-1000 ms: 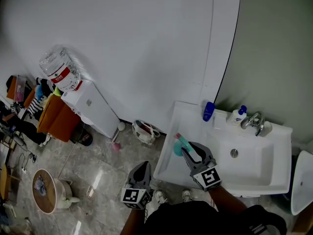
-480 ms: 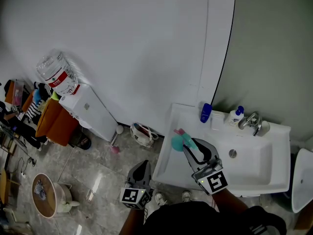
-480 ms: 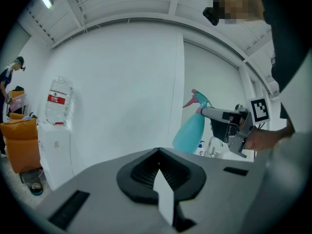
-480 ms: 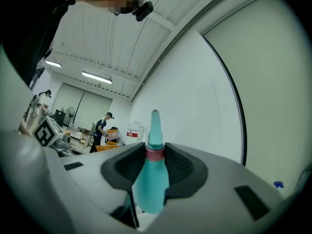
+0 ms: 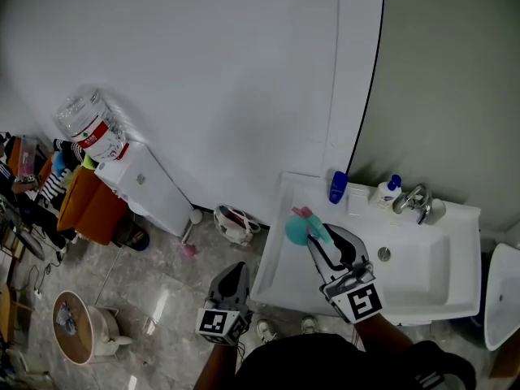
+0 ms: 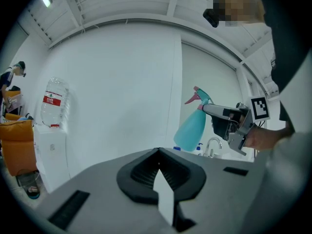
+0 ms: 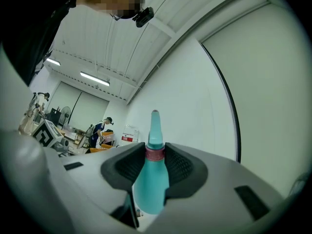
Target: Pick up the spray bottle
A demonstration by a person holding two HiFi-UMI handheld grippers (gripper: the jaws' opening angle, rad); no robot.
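Observation:
The spray bottle is teal with a pink trigger, and it hangs in the air above the left part of the white sink. My right gripper is shut on its neck. In the right gripper view, the pads clamp the bottle just below its pink collar, with the nozzle pointing up past the right gripper. The left gripper view shows the bottle upright in that gripper. My left gripper is low at the left, off the sink, and the left gripper is shut with nothing in it.
On the sink's back ledge stand a blue bottle, a white soap bottle and a tap. A water dispenser stands by the wall at left. A bag lies on the floor beside the sink.
My right gripper has lifted the spray bottle higher above the sink's left side. The left gripper has stayed almost where it was.

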